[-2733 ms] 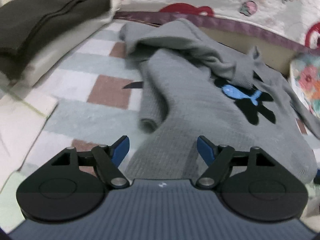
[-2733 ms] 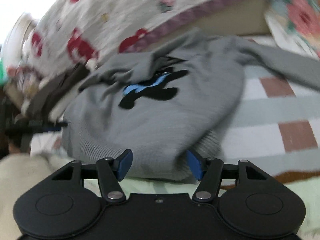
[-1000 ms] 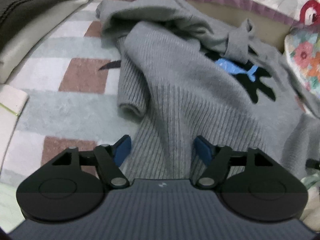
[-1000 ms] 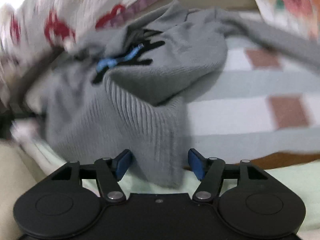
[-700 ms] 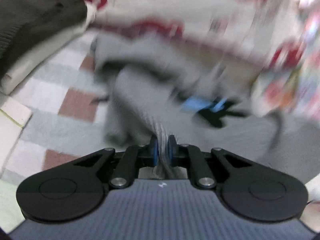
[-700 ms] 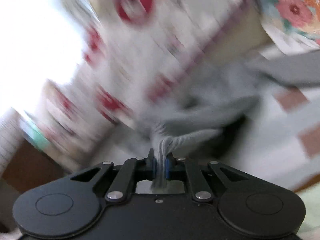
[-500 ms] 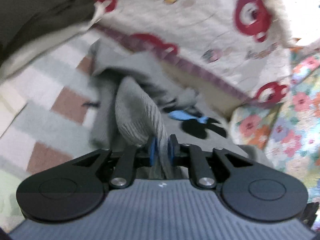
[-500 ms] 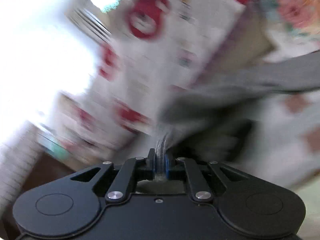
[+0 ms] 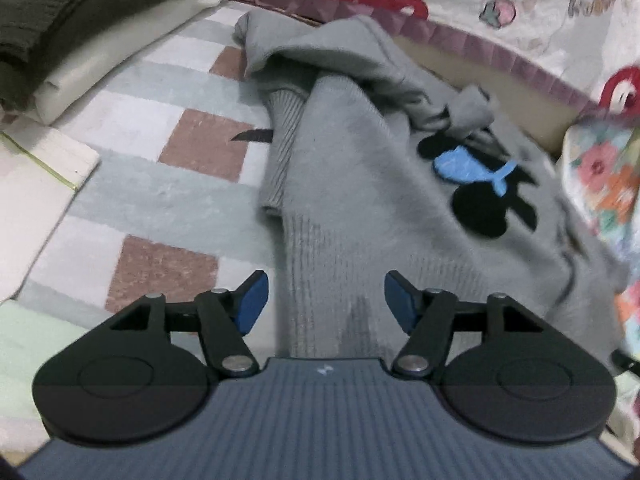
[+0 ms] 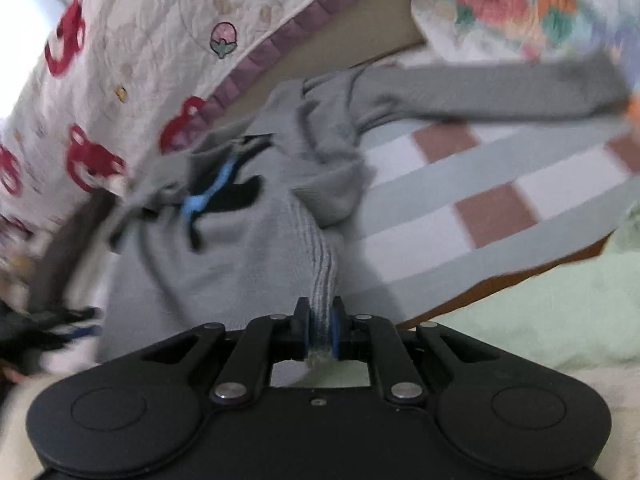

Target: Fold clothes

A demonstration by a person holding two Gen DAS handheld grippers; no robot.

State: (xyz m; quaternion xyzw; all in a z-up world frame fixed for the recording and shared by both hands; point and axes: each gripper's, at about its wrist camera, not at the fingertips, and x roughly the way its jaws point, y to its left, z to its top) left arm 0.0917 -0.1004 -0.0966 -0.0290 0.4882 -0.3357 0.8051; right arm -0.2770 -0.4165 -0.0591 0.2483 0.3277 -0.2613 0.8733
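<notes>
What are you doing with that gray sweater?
I am folding clothes with two hand-held tools. The gray sweater with the blue fish picture lies crumpled on the checkered blanket. The right tool is shut on the sweater's ribbed bottom edge. The left tool is open, its fingers on either side of that edge without gripping it. Some folded clothes sit off to the side.
</notes>
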